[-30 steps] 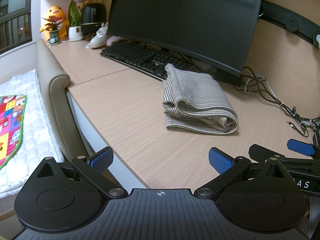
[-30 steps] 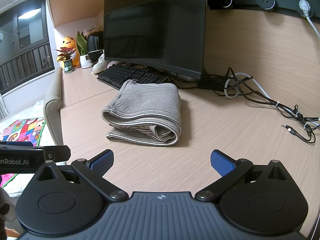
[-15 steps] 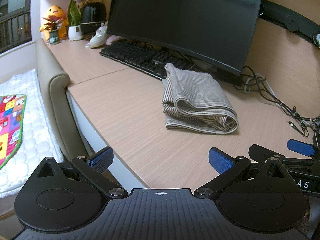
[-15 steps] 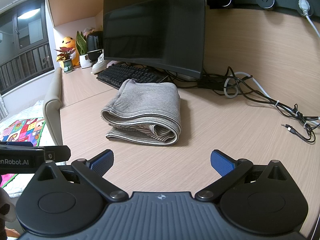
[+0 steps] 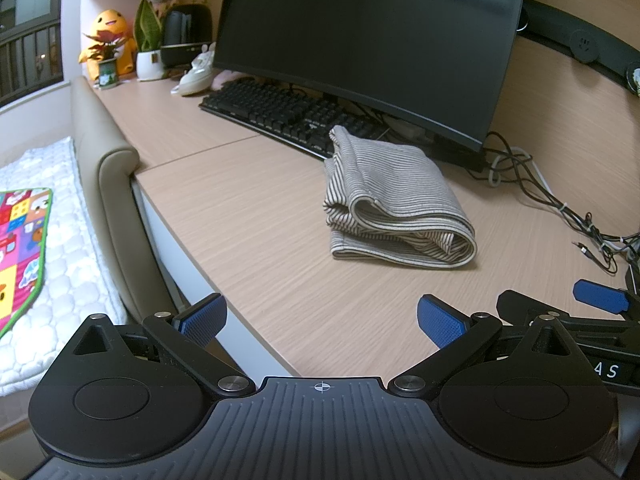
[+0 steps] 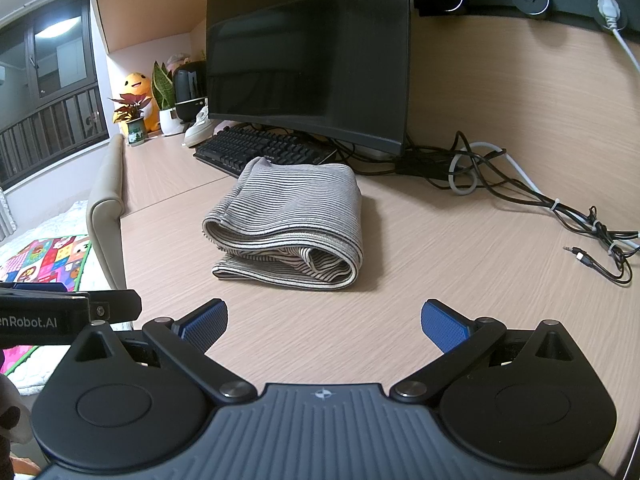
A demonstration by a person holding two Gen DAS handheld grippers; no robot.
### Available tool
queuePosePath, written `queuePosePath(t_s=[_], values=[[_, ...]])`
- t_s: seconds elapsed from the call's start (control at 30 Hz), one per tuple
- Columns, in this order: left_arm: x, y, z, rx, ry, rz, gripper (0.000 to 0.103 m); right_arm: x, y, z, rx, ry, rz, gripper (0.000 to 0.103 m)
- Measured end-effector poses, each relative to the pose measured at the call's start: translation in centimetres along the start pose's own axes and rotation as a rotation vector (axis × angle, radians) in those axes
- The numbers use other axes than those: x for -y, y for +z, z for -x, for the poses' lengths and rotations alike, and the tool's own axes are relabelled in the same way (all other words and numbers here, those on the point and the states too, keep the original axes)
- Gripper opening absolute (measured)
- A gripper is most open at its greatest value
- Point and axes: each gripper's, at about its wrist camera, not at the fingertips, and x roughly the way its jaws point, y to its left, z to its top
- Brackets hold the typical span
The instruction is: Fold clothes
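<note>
Striped garment folded on the desk, and we hold both claws off it.

Going left to right: our left gripper point(image 5: 320, 316) hangs over the near edge of the pale wood-grain desk point(image 5: 248, 216), blue pads spread wide, gripping nothing. Ahead, in front of the black keyboard point(image 5: 280, 114), the grey-and-white striped knit garment point(image 5: 396, 204) lies doubled into a compact bundle, so the fold looks done to us, barring perhaps a tidy-up. Our right gripper point(image 6: 324, 324) hovers near that bundle, jaws just as wide apart, empty, touching neither cloth nor desk.
</note>
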Motion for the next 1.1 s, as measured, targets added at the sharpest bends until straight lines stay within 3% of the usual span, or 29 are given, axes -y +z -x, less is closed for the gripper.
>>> queuePosePath(t_s=[1.1], values=[[-0.2,1.1,-0.9,-0.003,-0.029,-0.009,0.103,0.4,0.7,-0.5,0.001,-0.029,0.003,0.103]])
